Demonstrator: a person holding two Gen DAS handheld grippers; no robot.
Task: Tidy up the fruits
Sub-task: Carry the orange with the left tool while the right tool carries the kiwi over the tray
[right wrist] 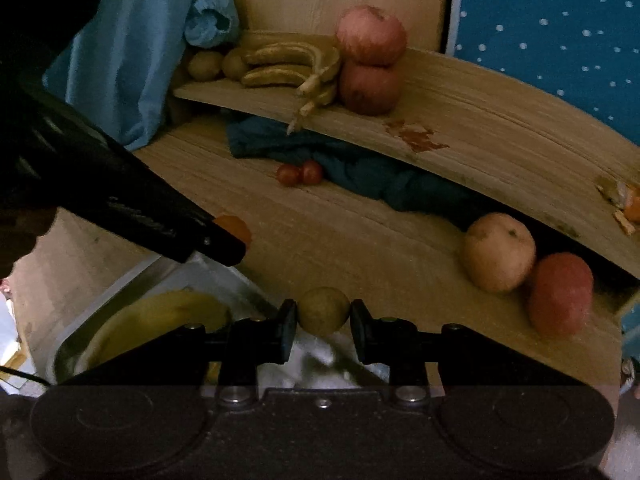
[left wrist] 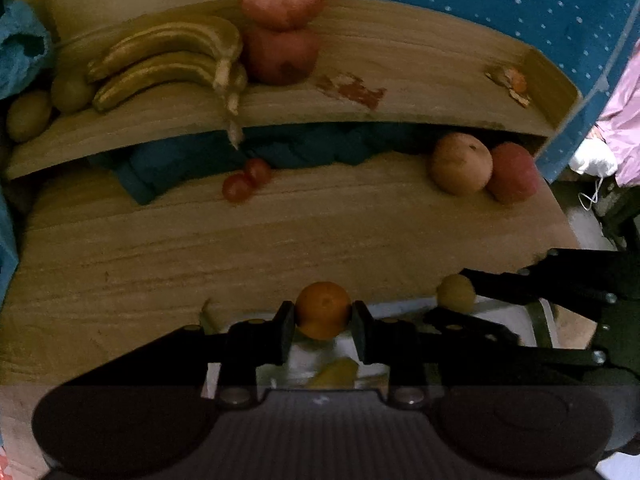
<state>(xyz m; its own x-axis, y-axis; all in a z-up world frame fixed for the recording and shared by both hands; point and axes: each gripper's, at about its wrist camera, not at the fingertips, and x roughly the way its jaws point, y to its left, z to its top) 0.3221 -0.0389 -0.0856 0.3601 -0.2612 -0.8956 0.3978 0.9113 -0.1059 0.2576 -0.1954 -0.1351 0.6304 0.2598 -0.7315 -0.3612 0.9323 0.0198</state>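
**Holding one fruit in each gripper over a two-level wooden table**

Looking along the left gripper, its fingers pinch an orange above a white tray at the near edge of the table. The table is pale, grained wood with a raised shelf at the back, a dark blue cloth bunched under it. On the shelf: one bunch of bananas, two red apples stacked one on the other, two small brownish fruits at the left end, and scraps of orange peel at the right. On the lower level: two cherry tomatoes touching, and two apples side by side at the right. Behind hangs blue fabric with white dots. The right gripper enters from the right, clamped on a small yellow-green round fruit.

Along the right gripper, that same fruit sits pinched between the fingers, over the tray, where a yellow banana lies. The left gripper reaches in from the left with the orange at its tip. The same counts show here: two stacked apples, one banana bunch, two tomatoes, two lower apples. A light blue curtain hangs at the left.
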